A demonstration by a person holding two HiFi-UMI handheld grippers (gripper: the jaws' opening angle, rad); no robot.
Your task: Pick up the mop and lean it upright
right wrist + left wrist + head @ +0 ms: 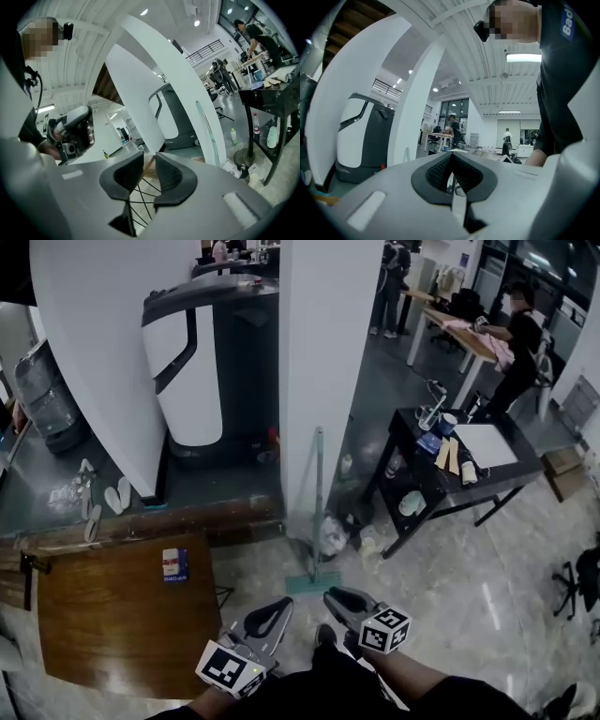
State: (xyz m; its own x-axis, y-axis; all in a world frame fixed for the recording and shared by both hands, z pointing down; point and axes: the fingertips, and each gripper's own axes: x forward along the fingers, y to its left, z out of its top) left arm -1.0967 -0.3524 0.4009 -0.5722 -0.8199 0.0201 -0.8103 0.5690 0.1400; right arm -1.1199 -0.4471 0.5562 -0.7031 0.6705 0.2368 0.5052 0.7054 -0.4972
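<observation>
The mop (319,502) stands upright against the white pillar (323,381), with its teal head (314,583) on the floor. Neither gripper touches it. My left gripper (267,620) is close to my body, below and left of the mop head, its jaws shut and empty (451,157). My right gripper (349,601) is just below the mop head. Its jaws (149,157) stand a narrow gap apart with nothing between them. In the right gripper view the mop's pale handle (206,126) runs up the pillar. The handle (407,154) appears small in the left gripper view.
A brown wooden table (122,615) is at my left. A black table (459,465) with clutter stands to the right of the pillar. Bottles and bags (361,540) lie at the pillar's foot. A large white and black machine (202,362) stands behind. A person (511,343) works at a far desk.
</observation>
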